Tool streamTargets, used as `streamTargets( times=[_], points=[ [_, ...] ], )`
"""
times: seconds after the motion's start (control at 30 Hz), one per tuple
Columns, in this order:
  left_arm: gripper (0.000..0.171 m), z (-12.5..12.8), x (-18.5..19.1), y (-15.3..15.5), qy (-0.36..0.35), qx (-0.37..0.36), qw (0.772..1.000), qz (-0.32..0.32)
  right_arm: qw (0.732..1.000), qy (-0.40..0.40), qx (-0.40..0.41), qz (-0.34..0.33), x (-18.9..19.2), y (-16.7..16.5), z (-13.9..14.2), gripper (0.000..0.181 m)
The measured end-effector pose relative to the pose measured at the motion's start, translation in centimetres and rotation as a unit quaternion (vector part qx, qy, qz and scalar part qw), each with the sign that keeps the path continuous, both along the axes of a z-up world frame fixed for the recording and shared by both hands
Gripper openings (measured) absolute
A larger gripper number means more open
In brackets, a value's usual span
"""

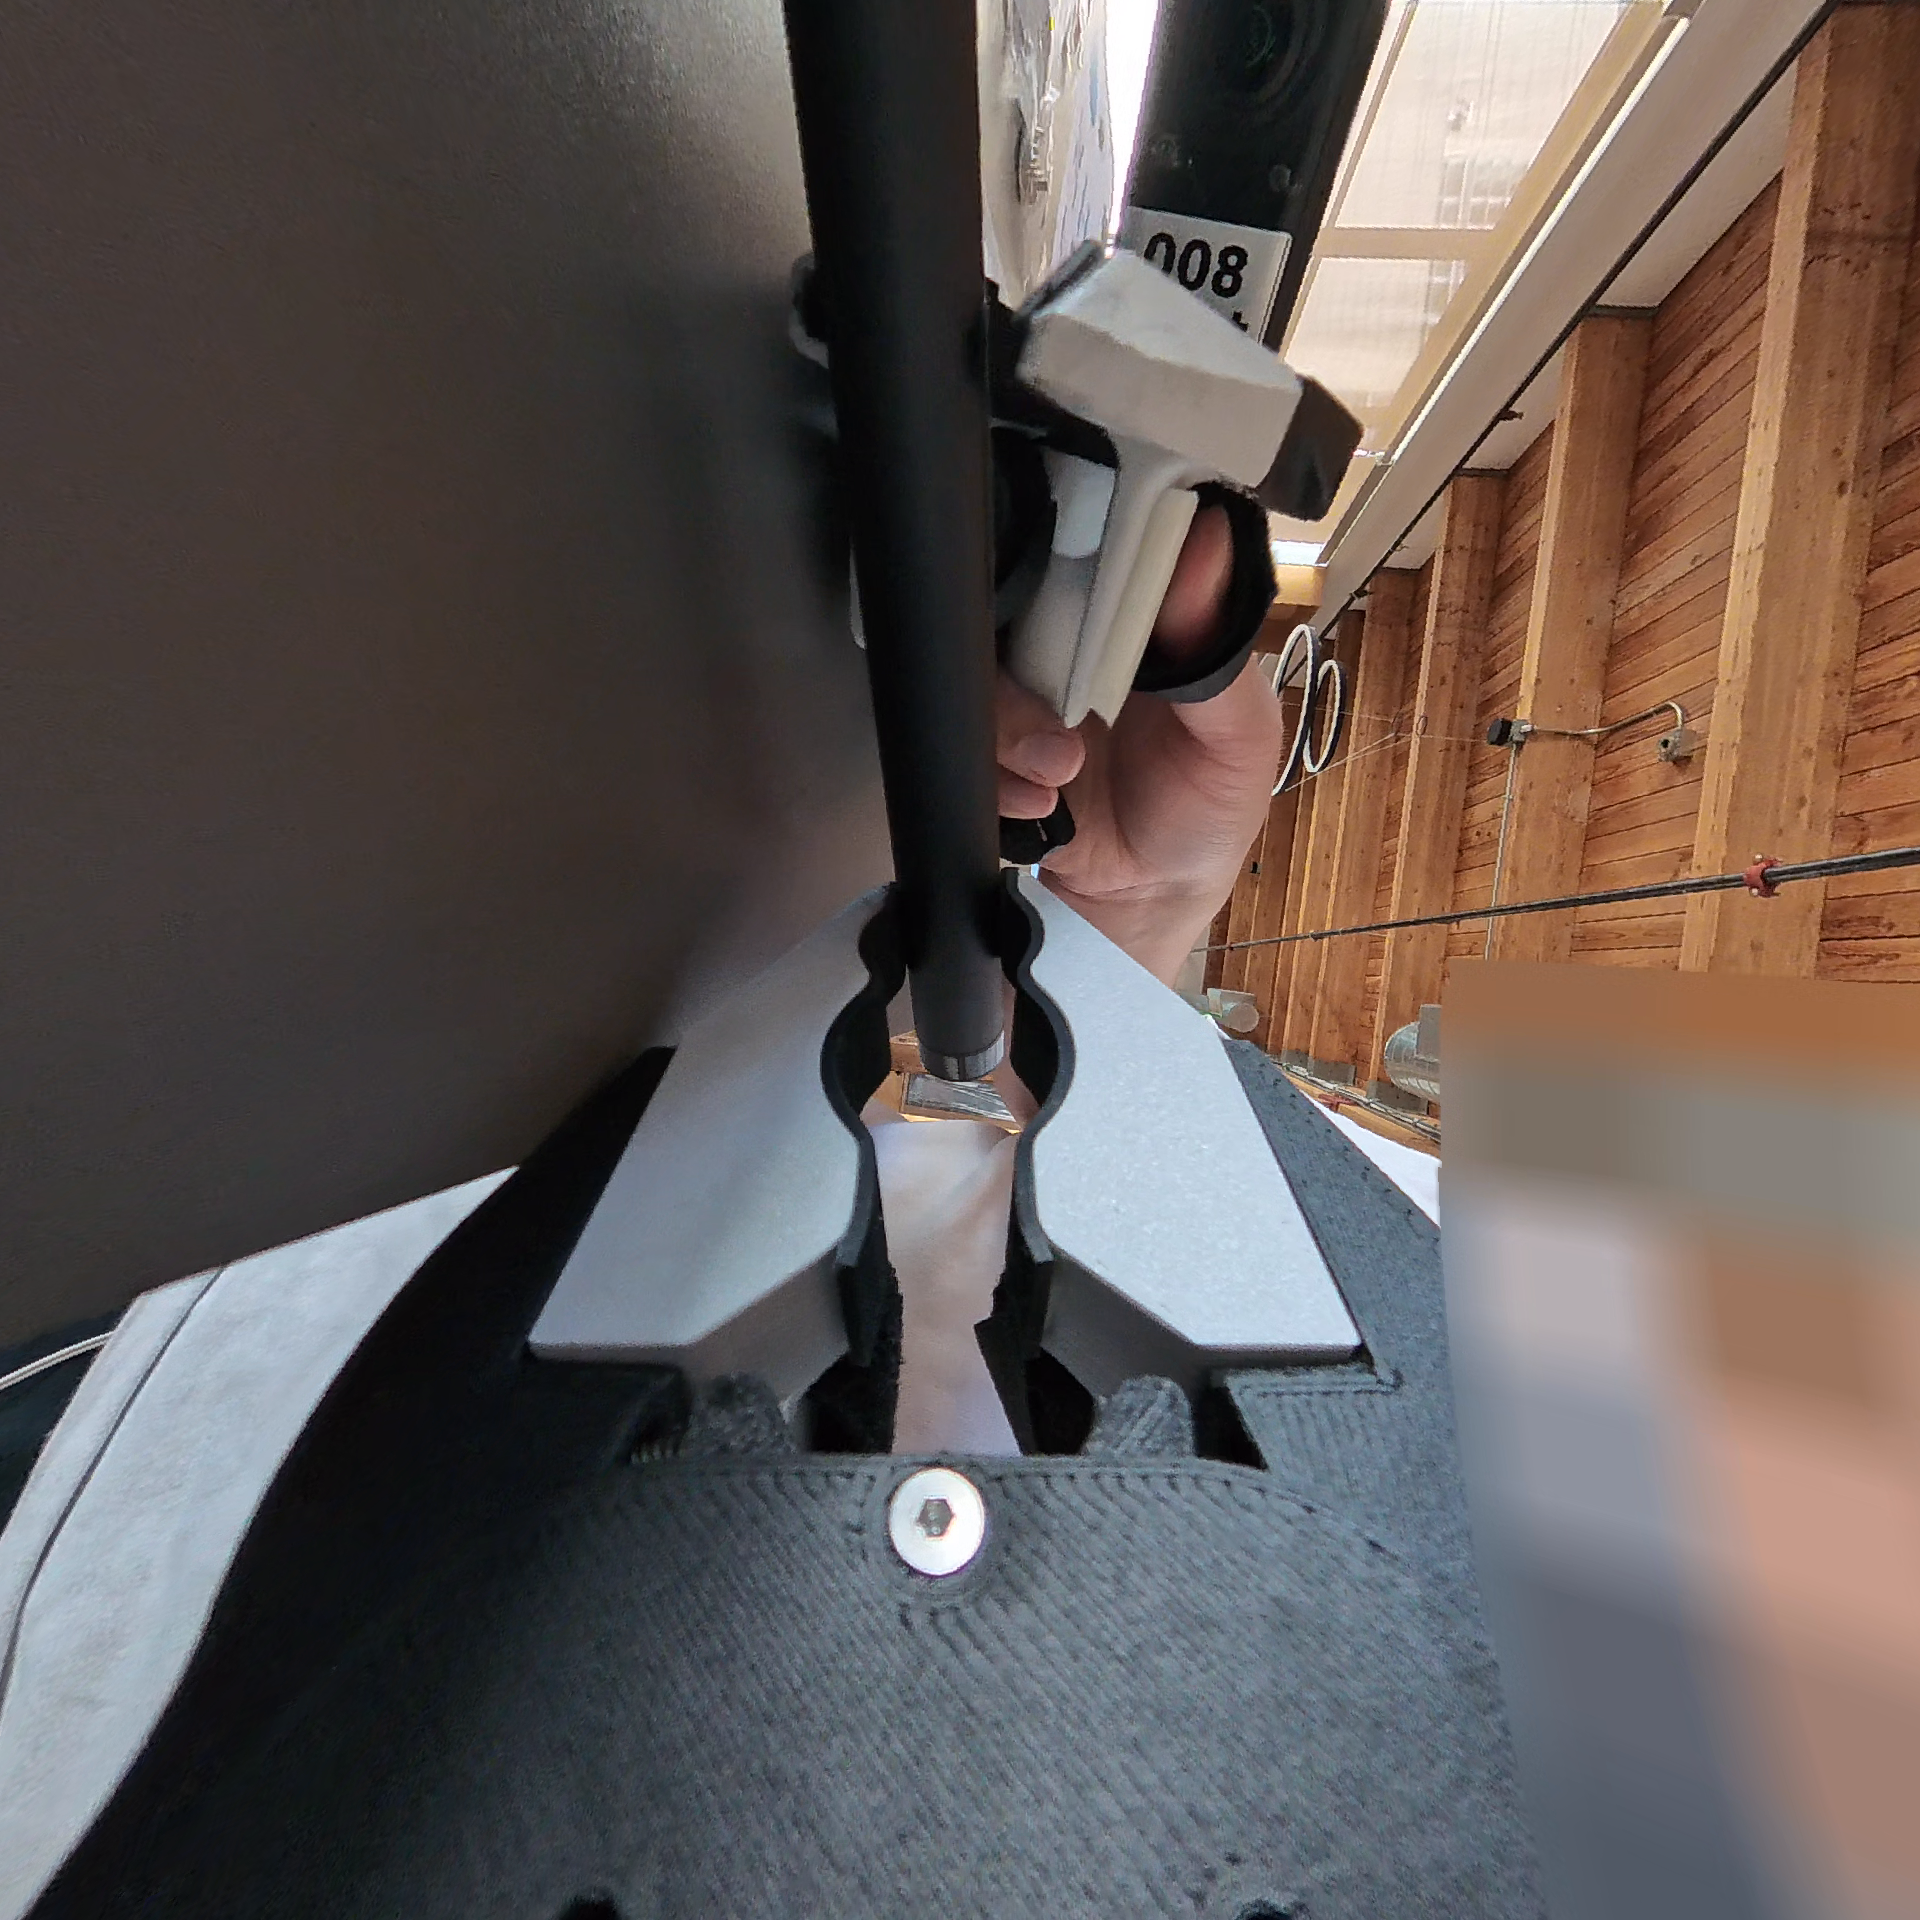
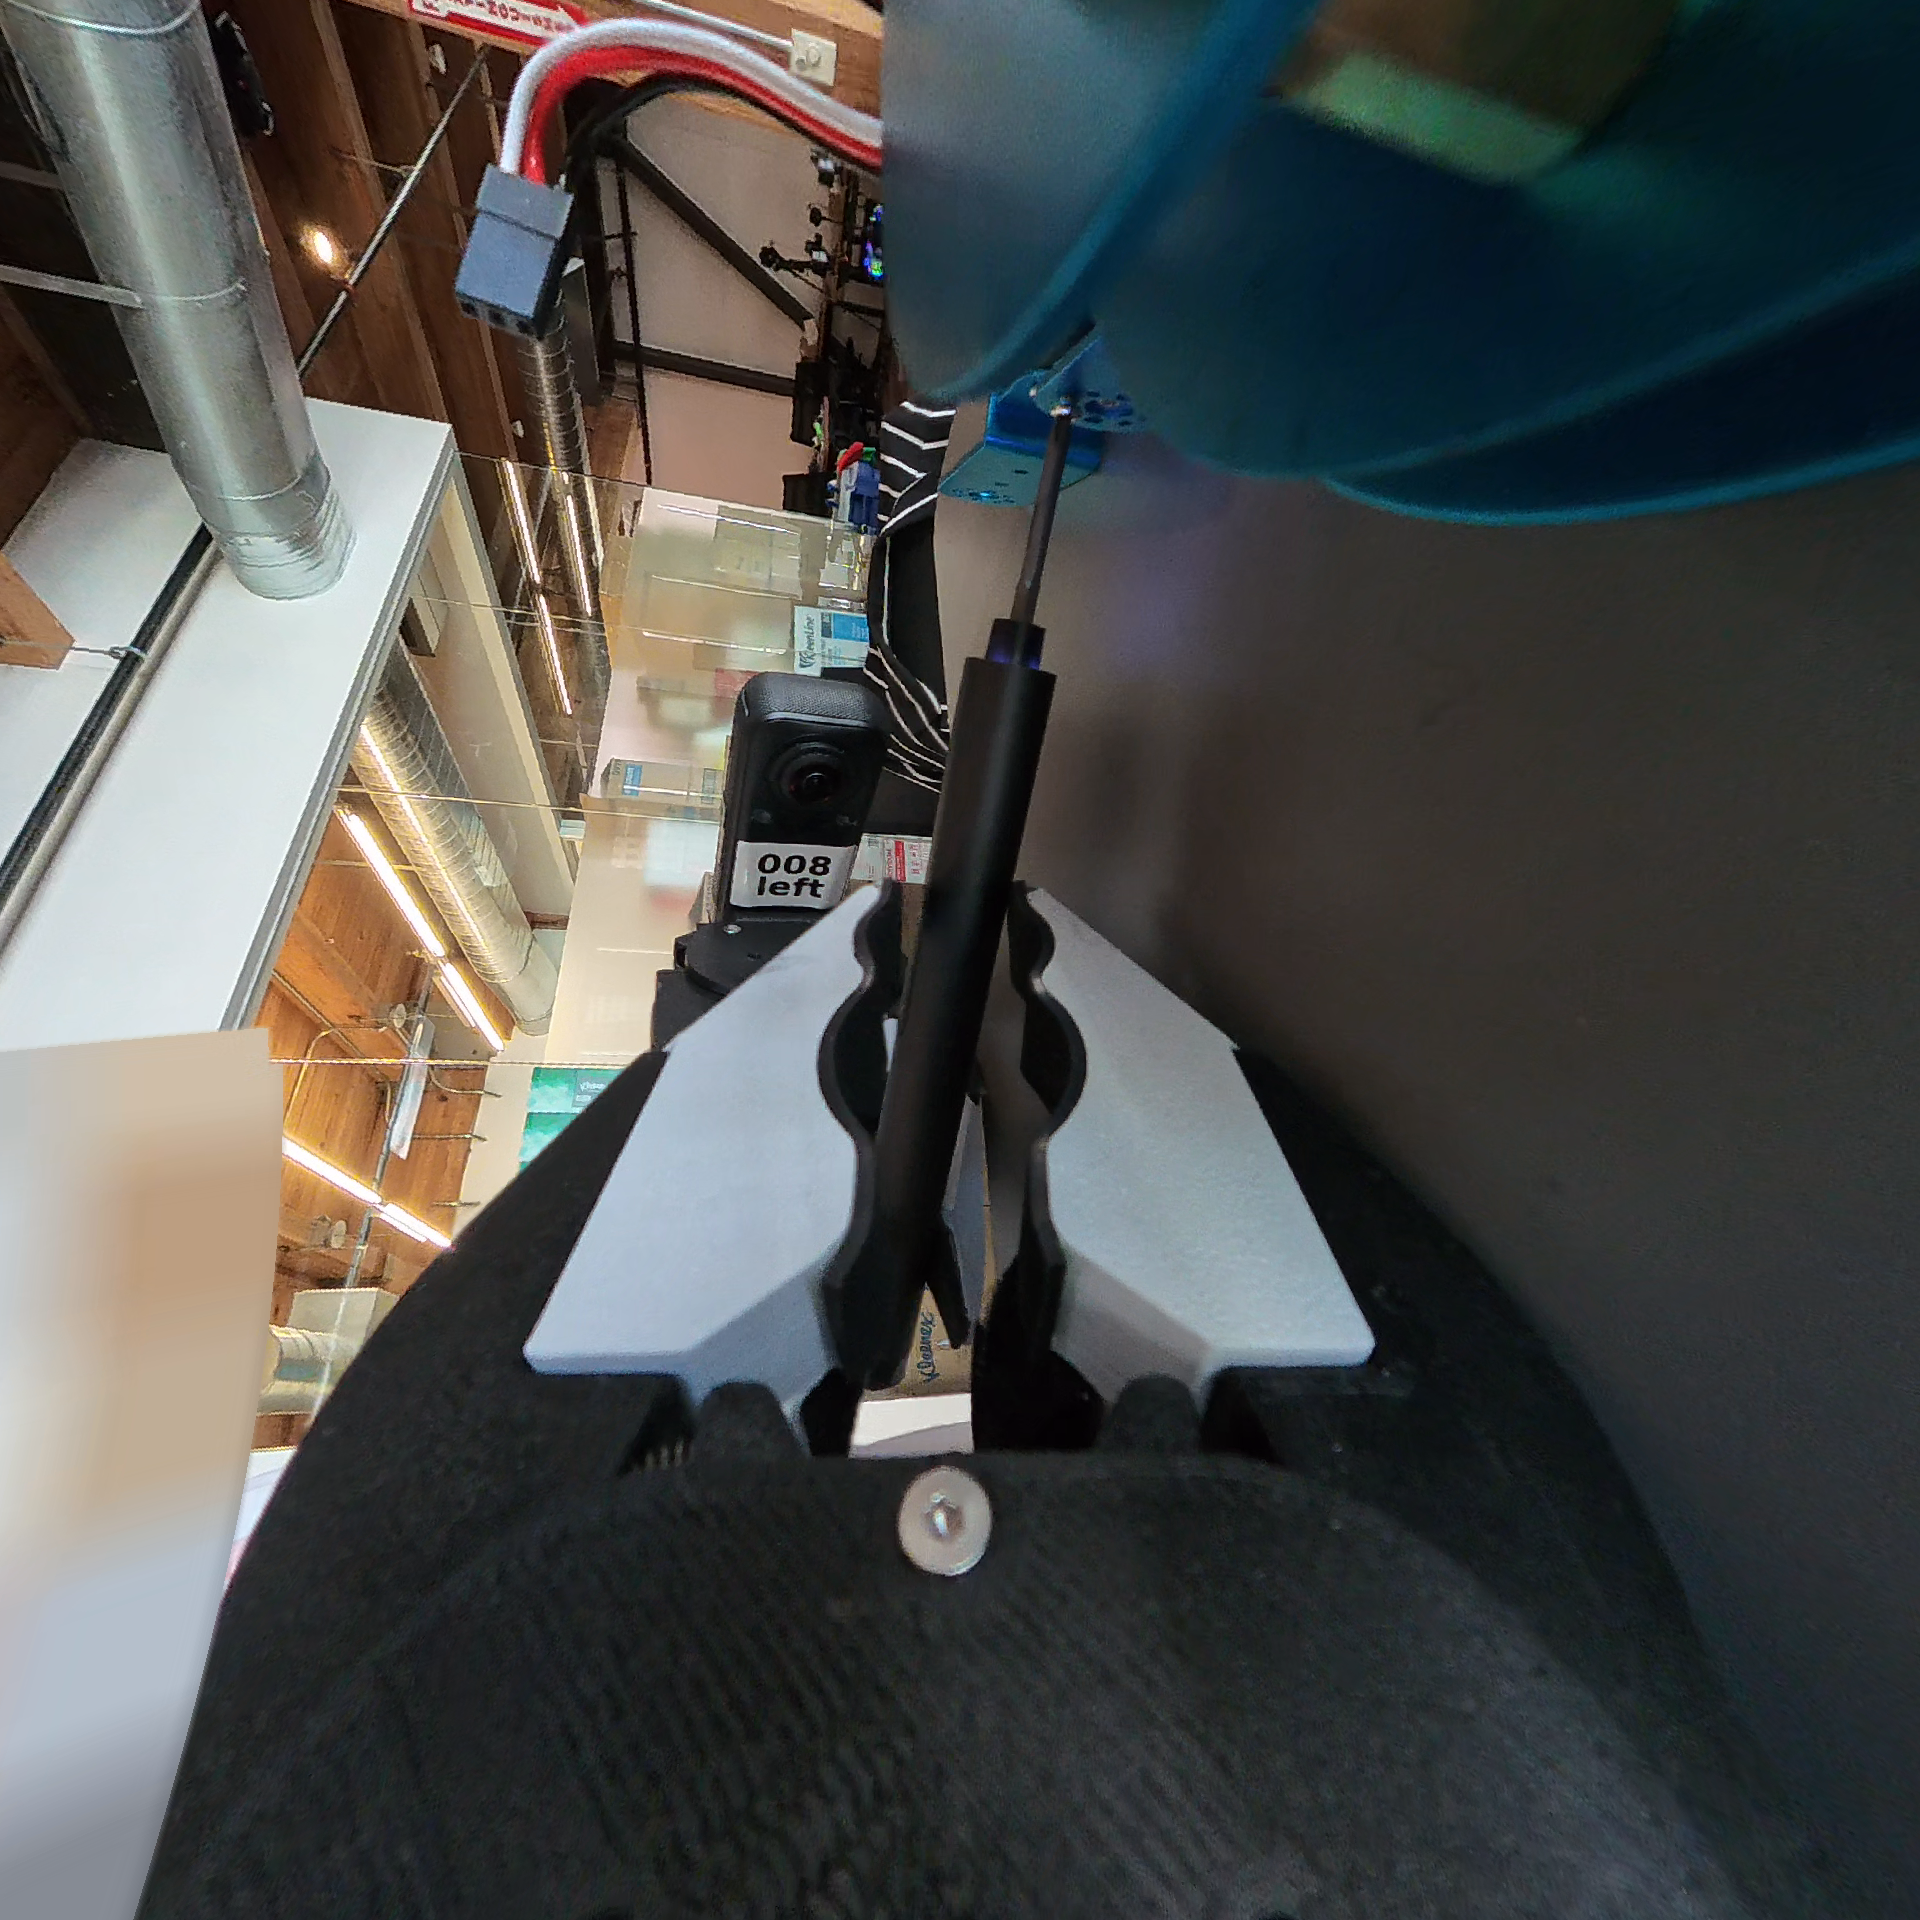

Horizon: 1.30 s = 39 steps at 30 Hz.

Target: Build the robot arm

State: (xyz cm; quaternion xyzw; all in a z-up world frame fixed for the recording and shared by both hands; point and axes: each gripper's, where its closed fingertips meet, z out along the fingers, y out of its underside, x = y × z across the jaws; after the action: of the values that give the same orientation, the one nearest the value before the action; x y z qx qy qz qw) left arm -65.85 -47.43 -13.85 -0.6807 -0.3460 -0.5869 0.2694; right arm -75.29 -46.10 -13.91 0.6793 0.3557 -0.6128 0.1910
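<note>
My right gripper point(image 2: 951, 920) is shut on a slim black powered screwdriver point(image 2: 971, 883). The screwdriver points forward, and its thin bit point(image 2: 1049, 488) touches a small screw on a blue metal bracket point(image 2: 1023, 457). In the left wrist view the same screwdriver point(image 1: 904, 520) runs from the top of the frame down to its silver-ringed rear end point(image 1: 961, 1055). My left gripper point(image 1: 951, 914) is shut on the screwdriver near that end. A bare hand point(image 1: 1153, 790) holds the right gripper point(image 1: 1122, 468) behind the screwdriver.
A dark grey flat surface point(image 2: 1507, 935) lies beside the tools and also shows in the left wrist view point(image 1: 416, 520). A large blurred blue object point(image 2: 1455, 260) hangs close over the bracket. The left gripper's camera point(image 2: 800, 790), a white cabinet point(image 2: 208, 727) and wooden walls point(image 1: 1662, 623) stand around. Across from one pair of fingers to the other is roughly 9 cm.
</note>
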Motion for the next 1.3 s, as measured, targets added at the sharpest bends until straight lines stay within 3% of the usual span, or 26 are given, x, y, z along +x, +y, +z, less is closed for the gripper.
streamTargets(
  times=[0.63, 1.3],
  points=[
    [0.016, 0.61, -0.18, -0.12, -0.031, 0.020, 0.999, 0.002, 1.000, 0.005, -0.008, -0.005, -0.05, 0.11, 0.16, 0.016],
    [0.016, -0.27, 0.47, -0.67, 0.025, 0.000, 0.999, -0.022, 0.999, 0.028, -0.017, -0.005, 0.61, -0.38, 0.73, 0.019]
  ],
)
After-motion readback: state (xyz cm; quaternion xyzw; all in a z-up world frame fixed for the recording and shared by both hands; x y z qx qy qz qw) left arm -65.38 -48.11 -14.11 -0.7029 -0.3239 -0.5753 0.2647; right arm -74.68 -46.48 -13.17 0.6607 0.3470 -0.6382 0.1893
